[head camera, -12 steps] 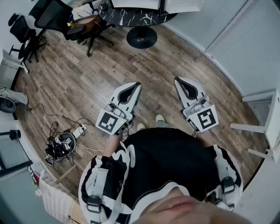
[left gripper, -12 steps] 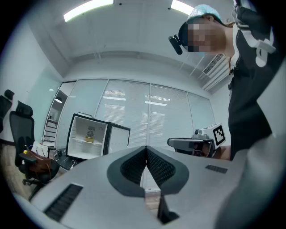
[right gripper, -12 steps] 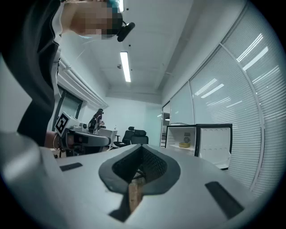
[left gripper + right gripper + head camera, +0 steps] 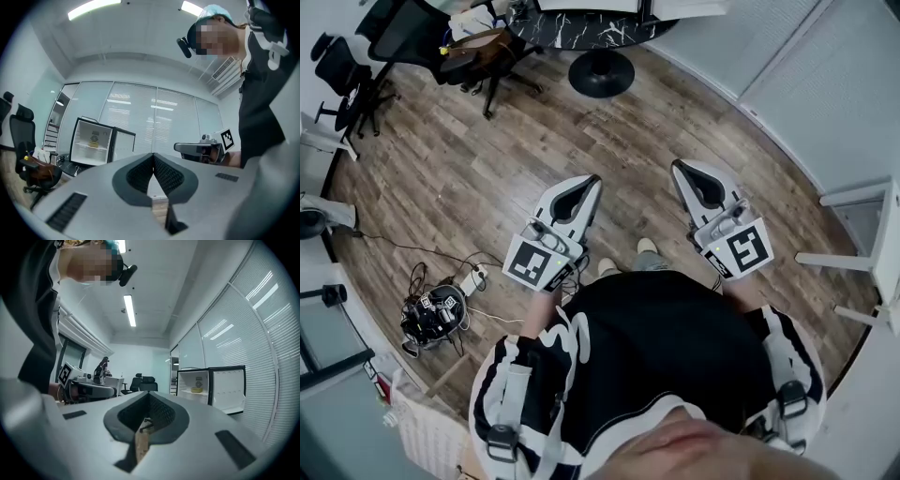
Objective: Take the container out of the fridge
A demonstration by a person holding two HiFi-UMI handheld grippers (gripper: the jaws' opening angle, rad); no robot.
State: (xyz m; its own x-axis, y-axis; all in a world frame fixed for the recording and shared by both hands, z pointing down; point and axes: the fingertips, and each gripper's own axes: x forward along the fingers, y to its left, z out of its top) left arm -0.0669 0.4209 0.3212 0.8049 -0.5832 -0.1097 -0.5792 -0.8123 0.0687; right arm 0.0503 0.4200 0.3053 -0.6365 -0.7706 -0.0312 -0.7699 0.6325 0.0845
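A small black fridge (image 4: 123, 146) stands open across the room, with a yellow container (image 4: 93, 144) on its white shelf. The right gripper view shows the same fridge (image 4: 228, 387) and container (image 4: 197, 390) far off at the right. Over the wooden floor in front of the person's body, my left gripper (image 4: 596, 178) and right gripper (image 4: 675, 167) are held side by side, pointing forward. Both have their jaws shut with nothing between them. Each gripper shows in the other's view: the right gripper (image 4: 197, 149) and the left gripper (image 4: 89, 390).
A round dark marble table on a black pedestal (image 4: 600, 73) stands ahead, with office chairs (image 4: 478, 52) to its left. A cabled device (image 4: 431, 314) lies on the floor at the left. A white frame (image 4: 862, 234) stands at the right, before blinds-covered glass walls.
The head view has drifted slightly, so the floor things sit a little differently in the frame. Both grippers keep the same pose and stay shut.
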